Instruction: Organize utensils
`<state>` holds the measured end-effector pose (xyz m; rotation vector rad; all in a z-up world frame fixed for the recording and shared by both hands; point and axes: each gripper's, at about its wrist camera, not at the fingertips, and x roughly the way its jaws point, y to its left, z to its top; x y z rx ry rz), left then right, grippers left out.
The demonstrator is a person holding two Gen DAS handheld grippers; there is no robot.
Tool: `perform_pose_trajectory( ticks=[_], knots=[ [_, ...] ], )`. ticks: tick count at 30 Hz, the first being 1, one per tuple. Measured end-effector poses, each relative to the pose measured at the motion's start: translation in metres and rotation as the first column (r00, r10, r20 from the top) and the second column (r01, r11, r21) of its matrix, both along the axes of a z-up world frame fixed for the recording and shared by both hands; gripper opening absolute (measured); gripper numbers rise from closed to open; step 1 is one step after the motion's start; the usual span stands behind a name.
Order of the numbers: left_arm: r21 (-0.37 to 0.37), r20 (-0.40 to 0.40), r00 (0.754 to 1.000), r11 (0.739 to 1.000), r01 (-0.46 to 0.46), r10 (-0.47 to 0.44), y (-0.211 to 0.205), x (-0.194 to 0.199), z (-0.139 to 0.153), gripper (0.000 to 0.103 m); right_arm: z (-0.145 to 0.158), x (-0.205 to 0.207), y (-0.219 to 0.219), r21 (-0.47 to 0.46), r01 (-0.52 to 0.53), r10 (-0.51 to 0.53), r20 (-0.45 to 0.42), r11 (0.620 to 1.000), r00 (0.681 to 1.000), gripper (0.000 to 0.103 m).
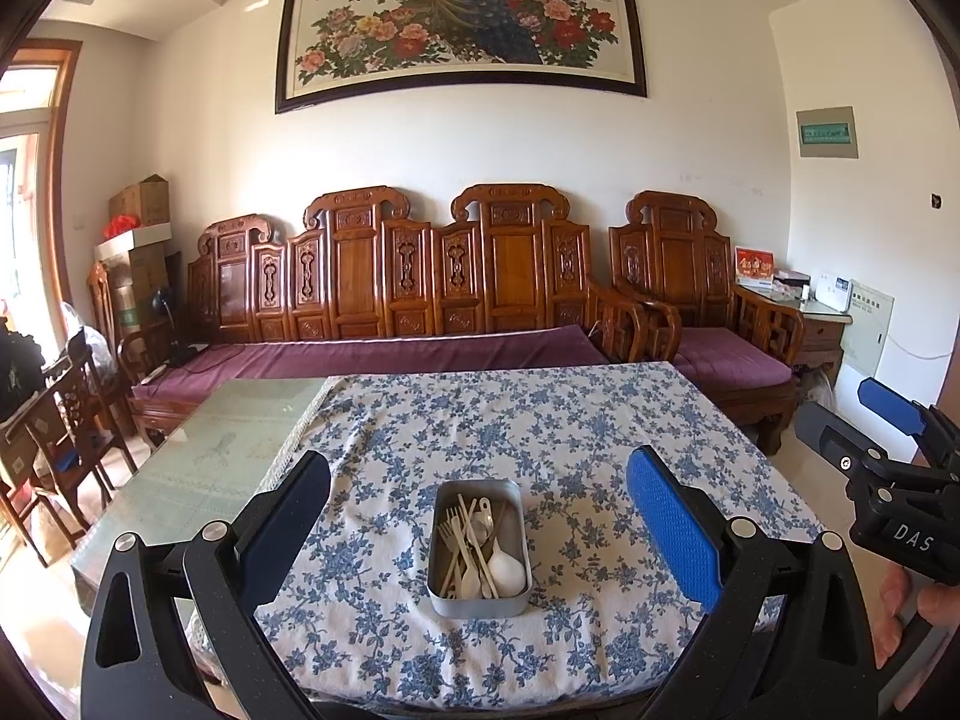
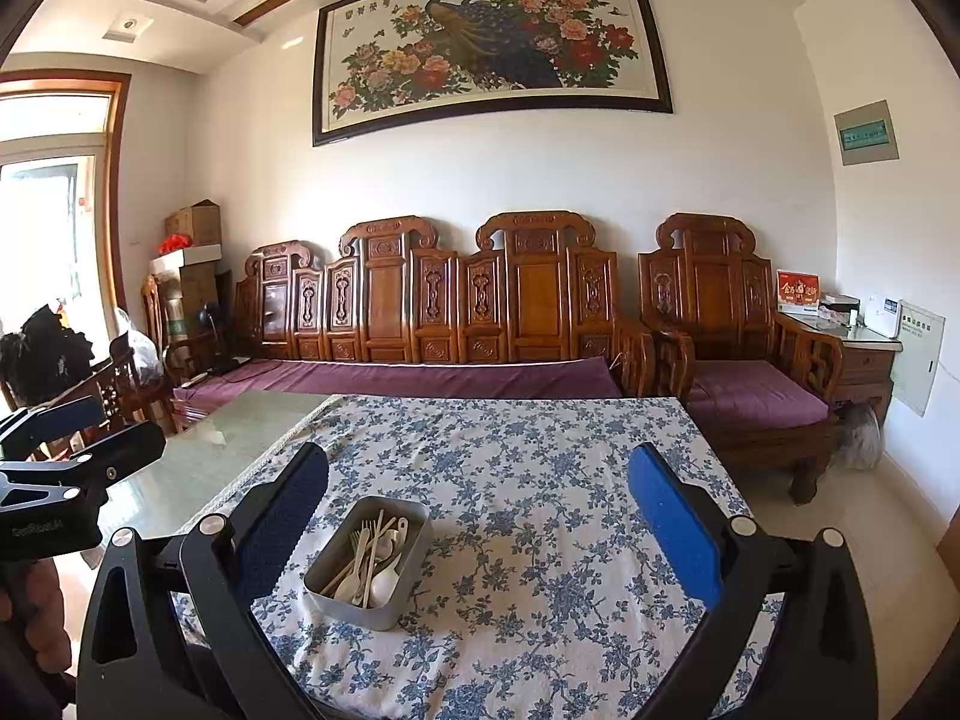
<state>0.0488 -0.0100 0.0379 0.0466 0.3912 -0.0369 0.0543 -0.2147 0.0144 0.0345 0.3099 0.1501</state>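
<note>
My left fingers (image 1: 479,525) are spread wide, level above the near counter edge, holding nothing. My right fingers (image 2: 478,531) are likewise spread and empty. Metal tin (image 1: 479,547) sits on the floral cloth (image 1: 540,420), at 12 o'clock between my left fingers and at 10 o'clock from my right. It contains a white spoon (image 1: 507,571), forks and chopsticks, heaped together.

The lower ends of the utensils (image 1: 474,546) are hidden behind the near wall of the metal tin (image 1: 480,603). The table (image 1: 540,420) is cut off at the bottom edge, below the left hand-held gripper (image 1: 480,516). The right hand-held gripper (image 1: 864,438) is cropped by the frame's right edge, its fingertips only partly seen.
</note>
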Motion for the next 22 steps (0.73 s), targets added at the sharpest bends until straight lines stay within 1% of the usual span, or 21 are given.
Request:
perform_pose_trajectory(
  ticks=[22],
  knots=[
    [0.0,-0.002,1.0,1.0,0.0,0.0,-0.0031,-0.0015,0.003,0.095,0.003,-0.0009,0.0021,0.005,-0.001,0.0,0.001,1.0,1.0,0.101]
  ],
)
